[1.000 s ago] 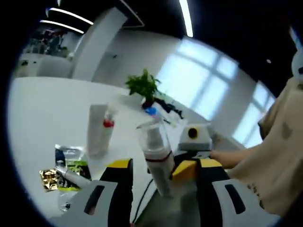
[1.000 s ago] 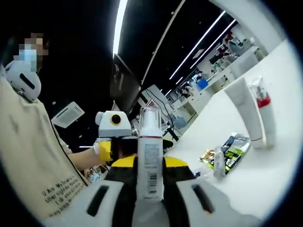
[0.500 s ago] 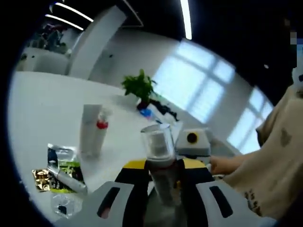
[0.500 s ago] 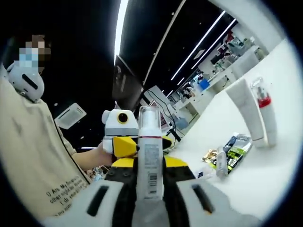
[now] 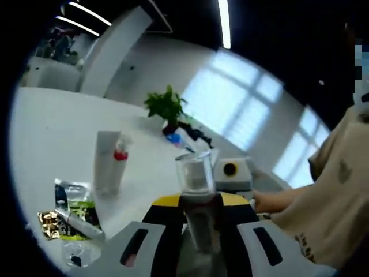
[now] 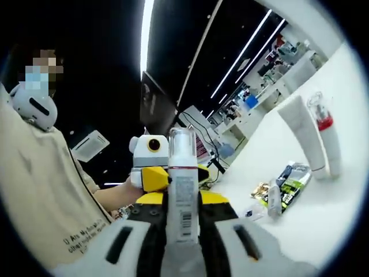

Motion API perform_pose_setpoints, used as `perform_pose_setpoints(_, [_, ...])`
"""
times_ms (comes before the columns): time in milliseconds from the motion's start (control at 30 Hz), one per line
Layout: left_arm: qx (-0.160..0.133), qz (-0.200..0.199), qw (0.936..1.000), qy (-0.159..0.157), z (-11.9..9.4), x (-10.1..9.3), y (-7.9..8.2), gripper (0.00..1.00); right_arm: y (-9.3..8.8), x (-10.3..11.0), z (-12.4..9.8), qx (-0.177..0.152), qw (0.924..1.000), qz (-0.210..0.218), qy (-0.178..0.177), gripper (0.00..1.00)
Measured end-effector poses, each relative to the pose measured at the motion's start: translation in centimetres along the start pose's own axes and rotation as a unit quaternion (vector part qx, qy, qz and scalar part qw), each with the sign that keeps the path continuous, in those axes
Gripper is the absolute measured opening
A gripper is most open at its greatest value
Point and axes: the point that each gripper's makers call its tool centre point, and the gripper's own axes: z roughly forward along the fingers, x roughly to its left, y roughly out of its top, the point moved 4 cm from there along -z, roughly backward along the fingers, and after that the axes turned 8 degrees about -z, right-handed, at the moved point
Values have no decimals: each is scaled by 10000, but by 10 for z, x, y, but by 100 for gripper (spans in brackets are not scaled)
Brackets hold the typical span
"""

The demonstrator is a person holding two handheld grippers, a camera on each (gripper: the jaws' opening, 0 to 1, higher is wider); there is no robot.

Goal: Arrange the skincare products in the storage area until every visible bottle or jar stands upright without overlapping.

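My right gripper (image 6: 182,202) grips the pump bottle (image 6: 183,184) upright, lifted off the table (image 6: 323,213); my left gripper (image 5: 198,210) is also closed on it, near the collar under the clear cap (image 5: 194,172). With both clamped, a skewed pull could twist it loose or pop the cap. The tube (image 5: 104,156) and red-collared bottle (image 5: 118,164) stand close together, easy to topple when I set this down nearby

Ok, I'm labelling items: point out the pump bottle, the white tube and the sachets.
pump bottle (image 6: 183,199), right gripper view, barcode label.
white tube (image 6: 301,134), right gripper view, mid body.
sachets (image 5: 74,203), left gripper view, green packet.
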Motion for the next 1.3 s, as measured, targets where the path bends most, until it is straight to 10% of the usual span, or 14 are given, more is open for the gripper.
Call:
perform_pose_setpoints(500, [115,358,9993,-61,12,5,7,18,9,-11,-5,126,9996,-244,-112,22])
perform_pose_setpoints(833, [168,640,9977,169,11,19,16,18,7,-21,-31,884,9920,-769,-466,28])
perform_pose_setpoints(1300, [687,1495,9840,683,27,30,-4,18,50,-16,-10,509,9827,-1357,-1155,35])
